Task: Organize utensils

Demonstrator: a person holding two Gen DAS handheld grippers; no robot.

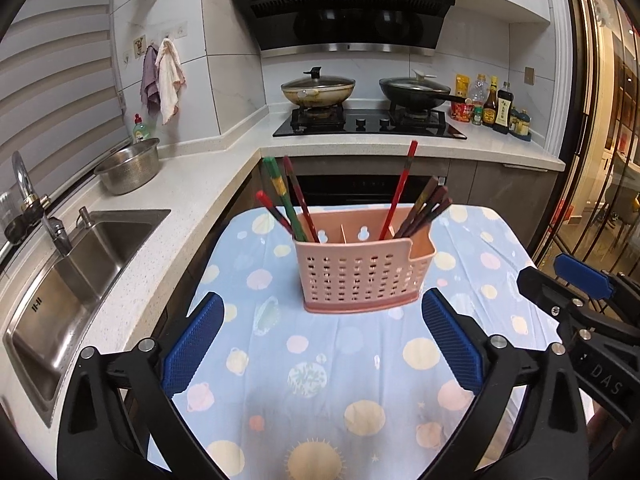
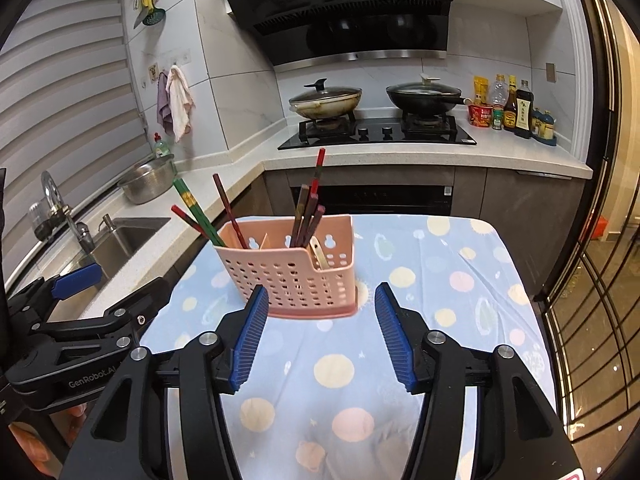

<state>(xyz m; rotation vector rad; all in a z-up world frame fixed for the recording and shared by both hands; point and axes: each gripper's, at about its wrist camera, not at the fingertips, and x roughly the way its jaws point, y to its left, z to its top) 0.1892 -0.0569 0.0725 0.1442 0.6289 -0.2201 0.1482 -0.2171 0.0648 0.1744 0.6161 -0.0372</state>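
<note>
fingers [image 1: 192,344] of both the left gripper [image 1: 320,344] and the right gripper [image 2: 320,336] are spread and empty before a pink caddy [image 1: 360,272] on the table [image 1: 500,240]; chopsticks [image 1: 288,200] lean unsorted in its end compartments, so pinch one high on its stem and lift straight up.

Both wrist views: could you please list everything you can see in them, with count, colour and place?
Caddy: one, pink, on the table.
Chopsticks: several, red, dark and one green, upright in the caddy's left and right compartments.
Spoon: one, pale, in the caddy's right compartment.
Table: one, blue cloth with planets.
Pans: two, lidded, on the black hob.
Bottles: several, right of the hob.
Colander: one, steel, on the counter by the sink.
Cloths: two, purple and white, on wall hooks.
Left claw: open, empty.
Right claw: open, empty.
</note>
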